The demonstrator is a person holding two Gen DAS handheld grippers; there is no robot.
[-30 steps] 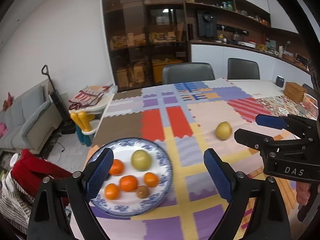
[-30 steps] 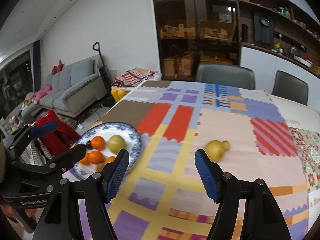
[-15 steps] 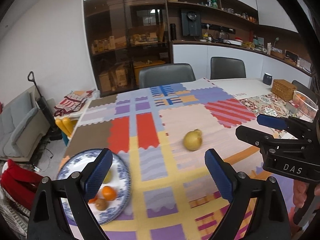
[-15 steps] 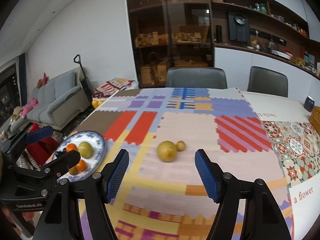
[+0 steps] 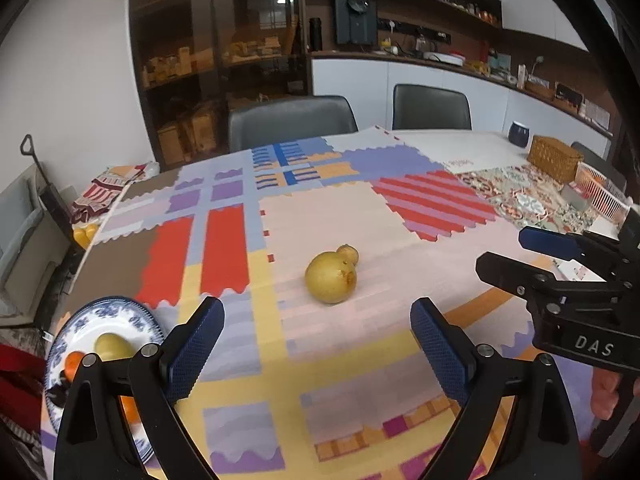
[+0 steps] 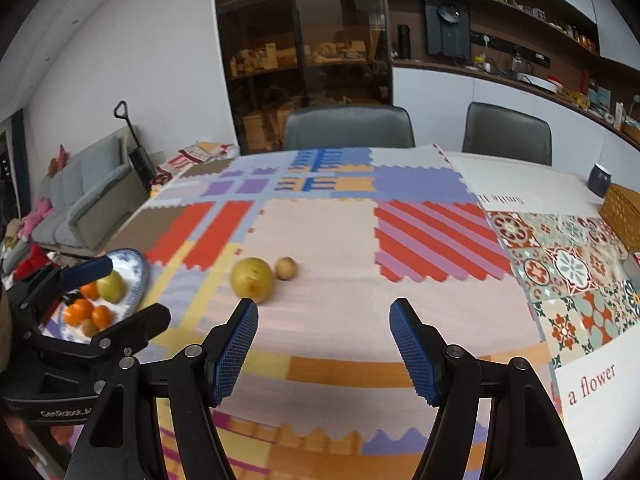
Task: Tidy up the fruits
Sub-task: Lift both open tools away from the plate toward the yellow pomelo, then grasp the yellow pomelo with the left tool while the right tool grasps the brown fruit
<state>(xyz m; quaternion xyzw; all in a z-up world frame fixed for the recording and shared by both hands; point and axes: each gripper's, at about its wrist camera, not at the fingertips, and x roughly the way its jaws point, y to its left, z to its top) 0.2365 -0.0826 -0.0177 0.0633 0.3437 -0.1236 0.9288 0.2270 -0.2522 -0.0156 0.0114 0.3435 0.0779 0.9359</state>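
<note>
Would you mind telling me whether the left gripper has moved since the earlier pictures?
Yes. The left gripper has swung right, away from the blue-patterned plate, and now frames the large yellow fruit on the tablecloth.

Yellow pear [image 5: 330, 277], blue-white floral plate [image 5: 82, 325] w/ orange fruits [image 6: 83, 308], multicolour patchwork cloth [image 5: 328, 216], blue fingers [image 5: 195, 350].

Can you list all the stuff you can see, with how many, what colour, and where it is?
big pear: one, yellow-green, mid-table on the cloth
small fruit: one, brownish, right behind the big pear
plate: one, blue and white, table's left edge
fruit on plate: one green, several orange, one small brown
tablecloth: one, colourful patchwork, covering the table
chairs: two, grey, behind the table
wicker box: one, tan, far right
left gripper: fingers open, empty
right gripper: fingers open, empty
</note>
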